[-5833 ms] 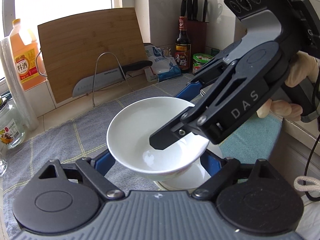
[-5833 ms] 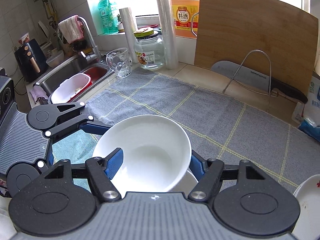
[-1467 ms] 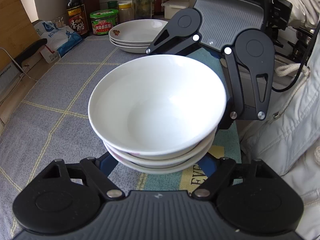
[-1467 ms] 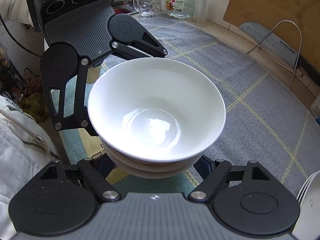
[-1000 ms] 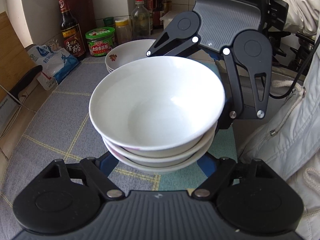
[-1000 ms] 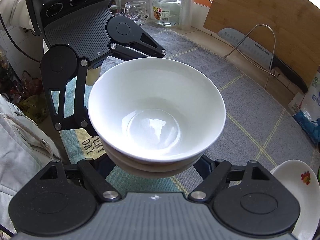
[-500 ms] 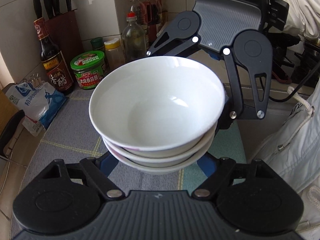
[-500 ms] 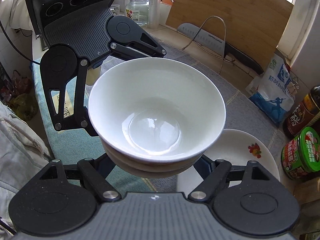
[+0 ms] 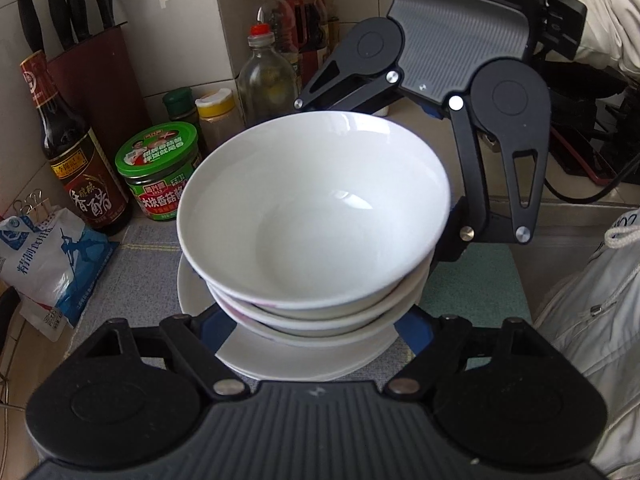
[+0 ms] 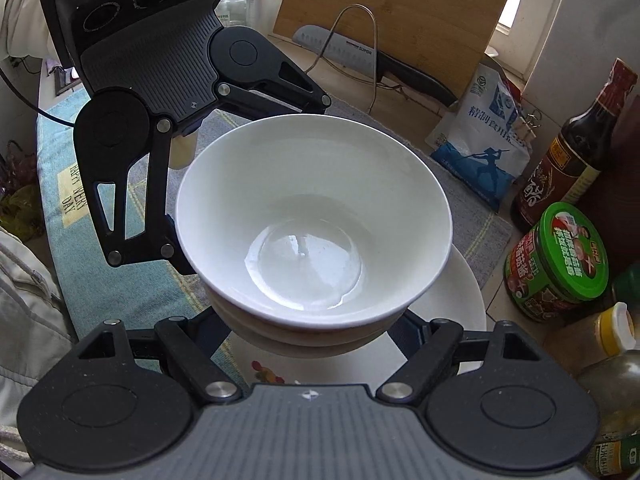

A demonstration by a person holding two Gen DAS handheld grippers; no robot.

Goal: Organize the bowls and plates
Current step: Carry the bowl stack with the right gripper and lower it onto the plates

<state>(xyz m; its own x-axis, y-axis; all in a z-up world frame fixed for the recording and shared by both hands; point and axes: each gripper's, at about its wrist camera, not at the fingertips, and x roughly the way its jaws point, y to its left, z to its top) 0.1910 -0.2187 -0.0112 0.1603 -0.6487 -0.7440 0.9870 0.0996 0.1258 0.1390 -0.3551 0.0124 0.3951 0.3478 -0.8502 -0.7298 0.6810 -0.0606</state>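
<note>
A stack of white bowls [image 9: 316, 216] is held between both grippers, one from each side. My left gripper [image 9: 316, 324] has its blue fingers against the lowest bowl; my right gripper [image 10: 312, 332] grips the stack [image 10: 312, 216] from the opposite side. The stack is right above a pile of white plates [image 9: 304, 360], whose flower-patterned rim shows in the right wrist view [image 10: 460, 300]. I cannot tell whether the stack touches the plates. The fingertips are hidden under the bowls.
A green-lidded jar [image 9: 160, 168], a dark sauce bottle [image 9: 80, 168], a clear bottle [image 9: 268, 76] and a knife block [image 9: 100, 76] stand close behind the plates. A salt bag [image 10: 480, 148], a knife [image 10: 376, 60] and a cutting board [image 10: 400, 12] lie further along the counter.
Both grippers have carried the bowl stack along the counter to the plate pile by the sauce bottles. The plates now sit directly under the stack.
</note>
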